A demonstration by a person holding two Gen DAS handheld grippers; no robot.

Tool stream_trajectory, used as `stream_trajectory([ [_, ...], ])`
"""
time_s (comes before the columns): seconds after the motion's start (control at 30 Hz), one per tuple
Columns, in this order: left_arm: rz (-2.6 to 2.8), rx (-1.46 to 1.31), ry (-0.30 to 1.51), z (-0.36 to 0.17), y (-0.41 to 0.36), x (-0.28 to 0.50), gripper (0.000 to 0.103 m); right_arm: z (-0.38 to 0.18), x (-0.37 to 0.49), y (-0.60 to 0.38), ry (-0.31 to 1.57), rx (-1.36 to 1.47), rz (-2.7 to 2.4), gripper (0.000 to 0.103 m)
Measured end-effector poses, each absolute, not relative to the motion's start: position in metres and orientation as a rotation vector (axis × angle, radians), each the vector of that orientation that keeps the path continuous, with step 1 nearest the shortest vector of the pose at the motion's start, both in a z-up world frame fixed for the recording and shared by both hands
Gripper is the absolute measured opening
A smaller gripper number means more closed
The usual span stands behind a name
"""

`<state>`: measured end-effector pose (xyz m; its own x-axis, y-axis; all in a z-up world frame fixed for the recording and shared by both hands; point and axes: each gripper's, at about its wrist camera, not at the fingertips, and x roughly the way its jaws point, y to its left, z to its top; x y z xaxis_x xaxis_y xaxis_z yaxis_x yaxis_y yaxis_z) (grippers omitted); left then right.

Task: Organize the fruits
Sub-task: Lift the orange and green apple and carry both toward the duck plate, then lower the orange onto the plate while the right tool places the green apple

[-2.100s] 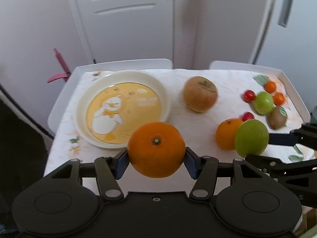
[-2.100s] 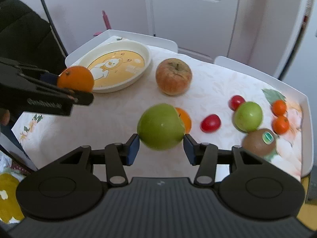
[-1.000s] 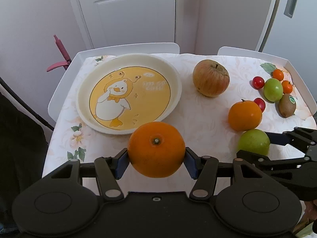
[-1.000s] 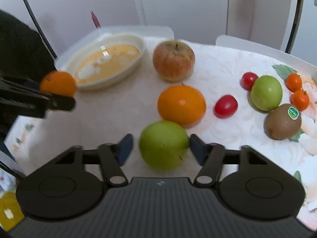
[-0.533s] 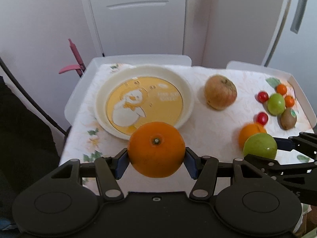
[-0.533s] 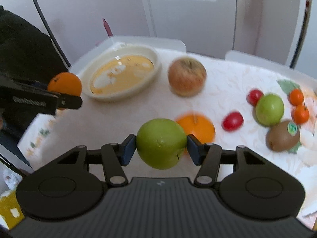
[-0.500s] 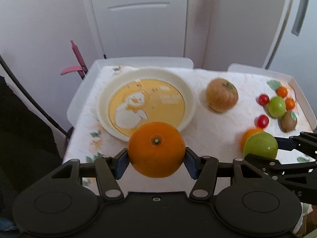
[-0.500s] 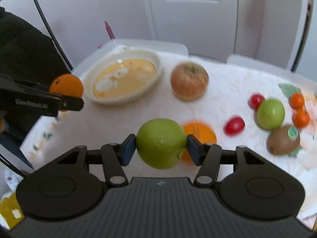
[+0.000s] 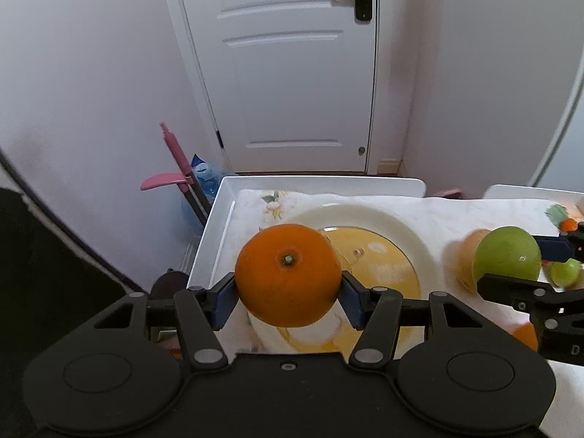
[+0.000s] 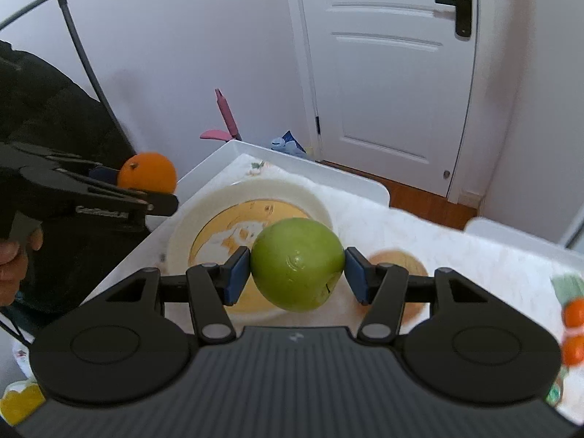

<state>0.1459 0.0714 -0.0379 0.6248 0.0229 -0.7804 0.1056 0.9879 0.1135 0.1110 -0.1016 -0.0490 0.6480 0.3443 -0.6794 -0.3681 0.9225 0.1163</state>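
Left wrist: cream plate [image 9: 419, 241] bare, orange [image 9: 288, 280] in left tongs [image 9: 288, 294]

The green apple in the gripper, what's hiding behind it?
Behind the green apple, held in the right gripper, lies the cream plate with its yellow picture. The apple covers part of that picture. A brownish apple peeks out beside it, blurred.

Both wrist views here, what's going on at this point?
A person is sorting fruit with a handheld gripper in each hand. The left gripper is clamped on an orange, and the right gripper is clamped on a green apple. Both fruits are held in the air by the cream plate with the yellow picture; no fruit shows on the visible part of the plate. A brownish apple and other small fruits lie on the table.
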Motion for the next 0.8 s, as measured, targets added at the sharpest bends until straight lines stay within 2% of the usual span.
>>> stream_trajectory([
  [0.4, -0.169, 0.214, 1.018, -0.104, 0.058, 0.22, 0.063, -0.088, 0.168, -0.082, 0.832, -0.11, 0.382, 0.071],
  [0.63, -0.211, 0.233, 1.036, -0.116, 0.057, 0.232, 0.064, -0.095, 0.177, -0.078, 0.842, -0.143, 0.382, 0.071],
  [0.7, -0.22, 0.222, 1.043, -0.115, 0.06, 0.233, 0.068, -0.094, 0.179, -0.079, 0.84, -0.145, 0.38, 0.071],
  [0.77, -0.218, 0.223, 1.018, -0.108, 0.064, 0.23, 0.09, -0.094, 0.18, -0.079, 0.841, -0.148, 0.379, 0.071],
  [0.8, -0.217, 0.223, 1.002, -0.102, 0.067, 0.228, 0.095, -0.093, 0.18, -0.079, 0.842, -0.152, 0.381, 0.071],
])
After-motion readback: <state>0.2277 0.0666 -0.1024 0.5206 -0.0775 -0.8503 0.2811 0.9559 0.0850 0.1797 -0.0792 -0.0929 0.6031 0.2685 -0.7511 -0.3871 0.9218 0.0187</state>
